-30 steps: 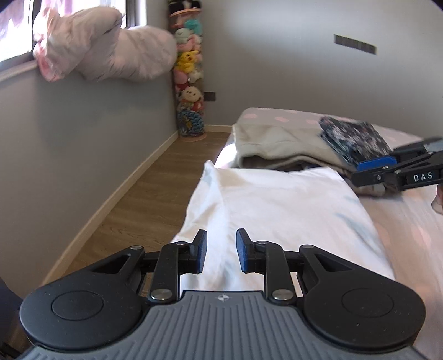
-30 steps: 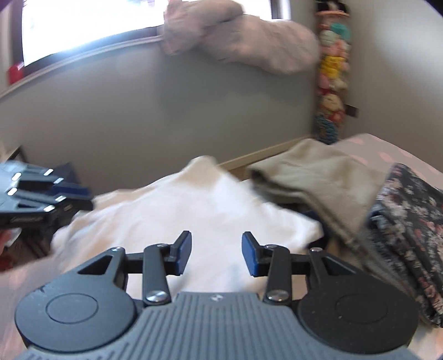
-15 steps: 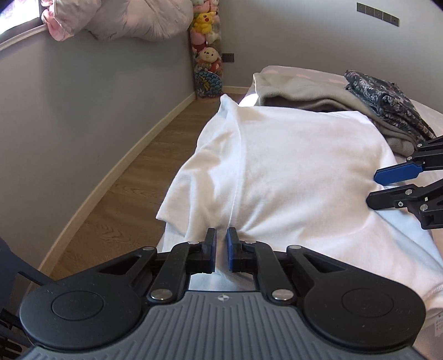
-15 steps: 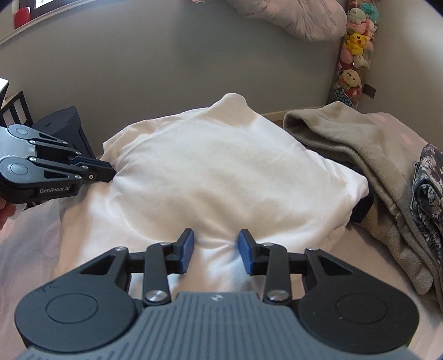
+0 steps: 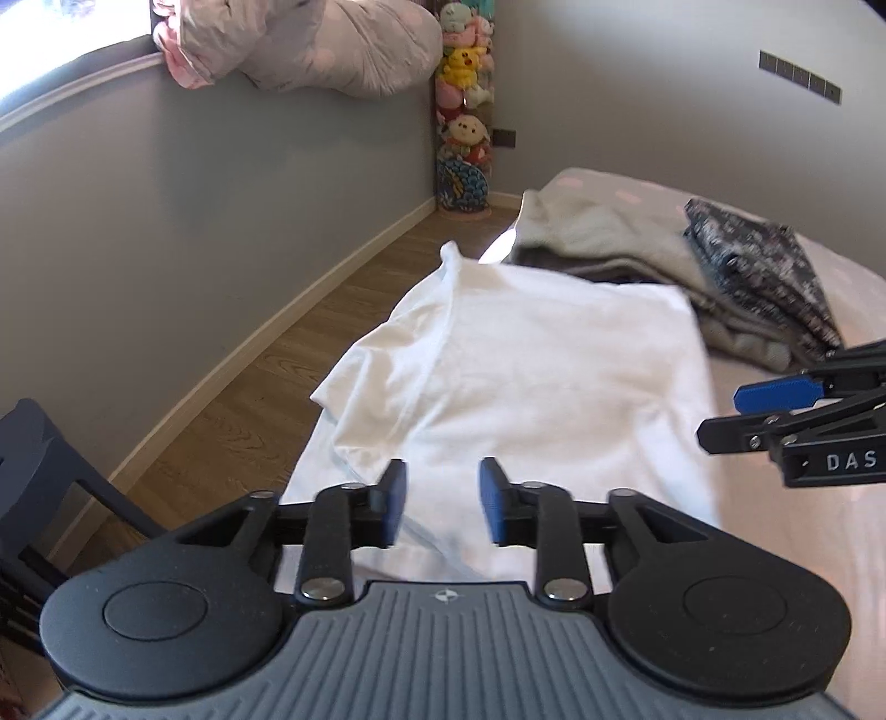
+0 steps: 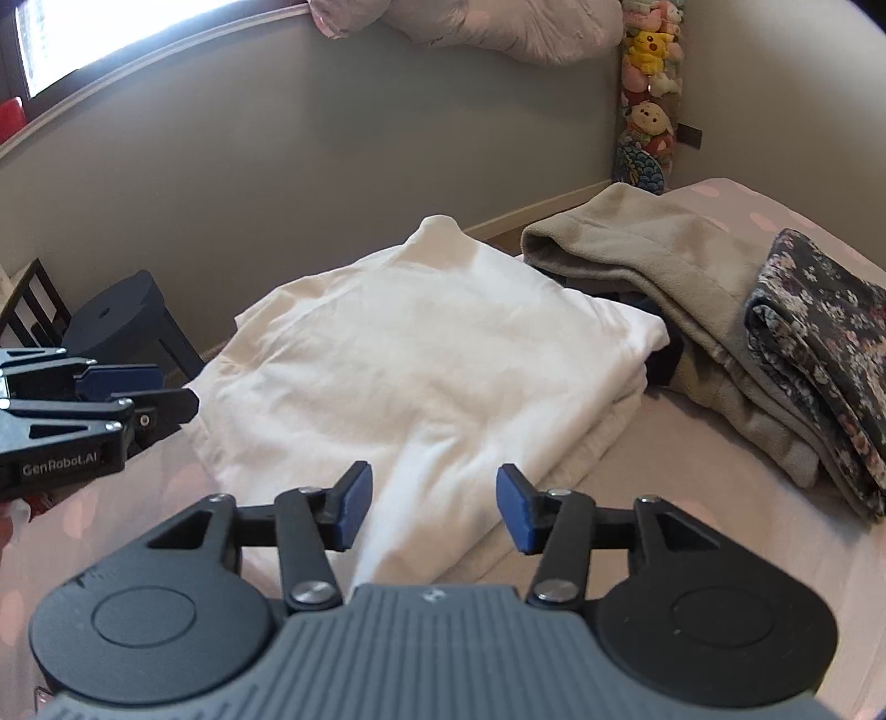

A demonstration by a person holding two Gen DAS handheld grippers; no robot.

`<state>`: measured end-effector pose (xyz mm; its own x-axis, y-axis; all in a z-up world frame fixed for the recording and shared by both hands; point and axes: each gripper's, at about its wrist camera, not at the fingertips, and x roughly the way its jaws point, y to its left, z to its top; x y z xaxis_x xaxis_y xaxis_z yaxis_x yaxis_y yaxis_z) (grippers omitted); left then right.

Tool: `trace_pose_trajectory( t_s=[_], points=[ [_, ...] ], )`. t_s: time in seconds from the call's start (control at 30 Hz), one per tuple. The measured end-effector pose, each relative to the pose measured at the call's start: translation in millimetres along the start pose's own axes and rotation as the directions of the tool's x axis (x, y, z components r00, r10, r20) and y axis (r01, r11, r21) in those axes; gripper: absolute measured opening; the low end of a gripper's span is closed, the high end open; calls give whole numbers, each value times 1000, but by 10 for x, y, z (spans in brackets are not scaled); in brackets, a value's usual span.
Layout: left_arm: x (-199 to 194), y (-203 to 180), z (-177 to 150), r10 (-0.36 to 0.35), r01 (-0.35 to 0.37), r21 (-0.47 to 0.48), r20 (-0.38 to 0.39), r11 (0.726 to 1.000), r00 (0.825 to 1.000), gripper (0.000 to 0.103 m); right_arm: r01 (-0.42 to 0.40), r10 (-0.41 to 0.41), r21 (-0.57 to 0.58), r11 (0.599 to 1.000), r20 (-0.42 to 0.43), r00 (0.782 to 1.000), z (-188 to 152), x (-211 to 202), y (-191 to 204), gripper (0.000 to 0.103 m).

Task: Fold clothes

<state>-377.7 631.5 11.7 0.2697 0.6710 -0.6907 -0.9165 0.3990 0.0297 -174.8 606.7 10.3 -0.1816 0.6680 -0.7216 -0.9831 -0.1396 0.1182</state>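
The left gripper [image 5: 442,509] is close to the camera, and its jaws are opening. The blue pads are apart and nothing is pinched between them. It hangs over the near edge of the white shirt [image 5: 531,382] and tips down toward it. The right gripper [image 6: 433,508] is opening too, a bit wider, and it also grips nothing. It tips down over the near corner of the same white shirt [image 6: 421,360].

The shirt lies folded on the bed [image 6: 664,459], with one sleeve hanging off the left edge. Just past it, to the right, sits a beige garment [image 6: 653,260], and a dark flowery cloth [image 6: 819,332] lies on top of that.

The left view shows the wood floor [image 5: 266,399] beside the bed. The right view shows a dark stool [image 6: 127,315] on the far left.

Far off, stuffed toys [image 5: 462,99] are stacked in the corner, and a pink quilt [image 5: 310,44] sits on the window sill.
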Motion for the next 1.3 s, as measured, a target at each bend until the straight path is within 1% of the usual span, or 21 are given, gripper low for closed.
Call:
trace_pose_trajectory(
  t_s=[0.03,0.07,0.2,0.23,0.27,0.37,0.47,0.57,0.73,0.8,0.9,1.1,1.23,1.3],
  points=[
    [-113,-75,-14,10,-10,-1,7,1000,1000,45,-3,2,13,1000,11,1000,-36,-125,17,62],
    [-214,-145,-33,19,-19,1,12,1000,1000,47,5,-6,19,1000,22,1000,-77,-249,39,66],
    [-598,-381,-139,27,-26,-17,41,1000,999,52,36,-38,33,999,60,997,-276,-746,129,71],
    [-678,-435,-173,23,-22,-21,46,1000,999,56,47,-49,35,998,65,997,-329,-858,154,76],
    [-753,-485,-207,19,-17,-23,49,1000,999,60,57,-60,36,998,70,996,-382,-969,179,78],
    [-977,-636,-311,7,-5,-29,60,1000,998,62,62,-66,46,997,98,993,-561,-1279,223,79],
    [-1155,-776,-397,17,-15,-42,59,999,998,66,76,-82,60,995,116,990,-737,-1551,262,80],
    [-1374,-897,-497,37,-32,-60,90,998,995,70,99,-110,85,991,144,983,-906,-1794,276,82],
    [-1655,-1058,-630,45,-37,-75,109,996,993,70,124,-146,124,984,187,971,-1199,-2144,295,85],
    [-1750,-1134,-709,61,-53,-77,107,996,992,70,132,-155,123,984,194,969,-1305,-2233,321,86],
    [-1834,-1221,-842,49,-42,-74,105,996,993,71,144,-171,138,980,208,963,-1497,-2348,353,86],
    [-1895,-1332,-1119,56,-50,-73,84,996,995,71,201,-237,171,965,226,945,-1817,-2469,363,87],
    [-1899,-1341,-1267,47,-39,-106,67,994,997,71,200,-241,197,960,211,947,-1972,-2462,357,87],
    [-1887,-1351,-1334,54,-47,-115,60,992,997,71,211,-250,199,957,199,948,-2032,-2434,369,87]
  ],
)
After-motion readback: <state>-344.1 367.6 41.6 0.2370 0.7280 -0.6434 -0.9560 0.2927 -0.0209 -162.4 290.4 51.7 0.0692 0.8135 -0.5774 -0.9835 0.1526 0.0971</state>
